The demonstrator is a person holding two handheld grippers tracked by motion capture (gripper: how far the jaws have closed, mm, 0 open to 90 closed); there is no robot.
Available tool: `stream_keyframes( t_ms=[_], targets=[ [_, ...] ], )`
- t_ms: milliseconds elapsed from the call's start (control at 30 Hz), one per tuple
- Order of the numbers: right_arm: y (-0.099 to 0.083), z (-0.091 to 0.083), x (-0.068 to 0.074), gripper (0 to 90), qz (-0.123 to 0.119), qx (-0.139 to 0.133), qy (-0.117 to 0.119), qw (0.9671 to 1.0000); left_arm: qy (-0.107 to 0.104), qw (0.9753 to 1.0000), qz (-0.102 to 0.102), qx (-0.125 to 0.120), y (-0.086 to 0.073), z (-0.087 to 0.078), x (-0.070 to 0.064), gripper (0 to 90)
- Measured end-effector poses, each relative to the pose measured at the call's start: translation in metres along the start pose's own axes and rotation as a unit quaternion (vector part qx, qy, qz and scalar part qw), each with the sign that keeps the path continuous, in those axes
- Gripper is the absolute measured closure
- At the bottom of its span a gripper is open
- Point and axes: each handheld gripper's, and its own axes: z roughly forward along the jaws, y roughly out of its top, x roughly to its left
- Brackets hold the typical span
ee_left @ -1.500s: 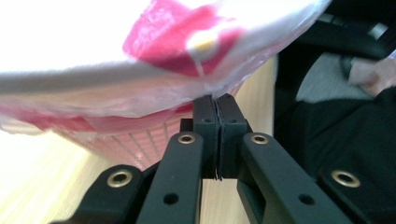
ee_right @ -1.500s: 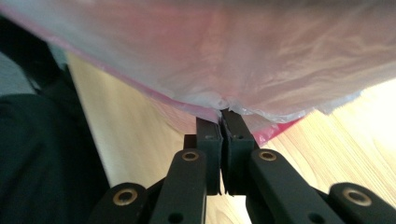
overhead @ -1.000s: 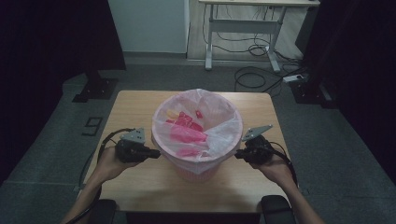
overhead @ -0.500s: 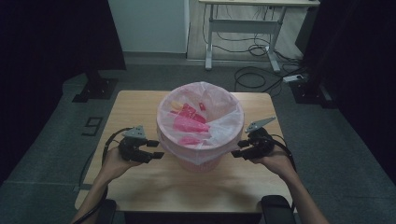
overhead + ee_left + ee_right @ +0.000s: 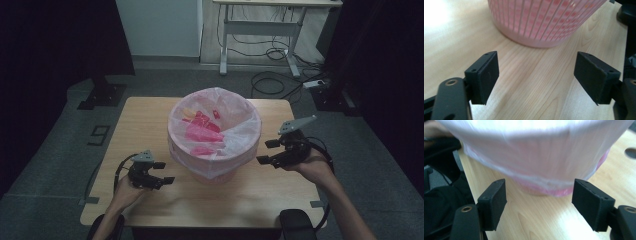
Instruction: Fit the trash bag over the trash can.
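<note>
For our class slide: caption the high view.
Two open grippers, left and right, flank a bag-lined pink basket.

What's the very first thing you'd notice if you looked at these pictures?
A pink basket in the middle of the wooden table, lined with a thin bag and holding pink scraps. Next, the left hand-held gripper and right hand-held gripper, one on each side of the basket, both open and not touching it.
</note>
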Motion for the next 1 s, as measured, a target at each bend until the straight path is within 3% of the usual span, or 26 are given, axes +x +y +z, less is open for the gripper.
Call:
stream_keyframes(
  t_ms=[233, 300, 400, 500, 633, 833, 1000],
  targets=[
    [0.039, -0.019, 0.009, 46.8, -0.006, -0.019, 0.000, 0.9998, 0.066, 0.9971, 0.010, 0.036, -0.021, 0.016, 0.007, 10.0],
    [0.050, -0.019, 0.011, 47.5, -0.009, -0.014, 0.003, 0.9999, 0.086, 0.9946, 0.022, 0.054, -0.024, 0.022, 0.006, 6.1],
    [0.071, -0.012, 0.015, 47.9, -0.019, -0.004, 0.008, 0.9998, 0.116, 0.9876, 0.050, 0.093, -0.027, 0.032, 0.004, 0.0],
    [0.091, 0.003, 0.020, 43.5, -0.038, 0.005, 0.010, 0.9992, 0.117, 0.9874, 0.055, 0.092, -0.026, 0.032, 0.003, 0.0],
    [0.110, 0.023, 0.024, 39.2, -0.057, 0.017, 0.007, 0.9982, 0.110, 0.9893, 0.046, 0.084, -0.028, 0.033, 0.006, 0.0],
    [0.133, 0.049, 0.029, 38.7, -0.076, 0.032, 0.016, 0.9965, 0.106, 0.9903, 0.051, 0.073, -0.030, 0.033, 0.007, 0.0],
    [0.146, 0.068, 0.033, 43.7, -0.080, 0.047, 0.025, 0.9954, 0.107, 0.9903, 0.051, 0.073, -0.030, 0.033, 0.007, 0.0]
  ],
)
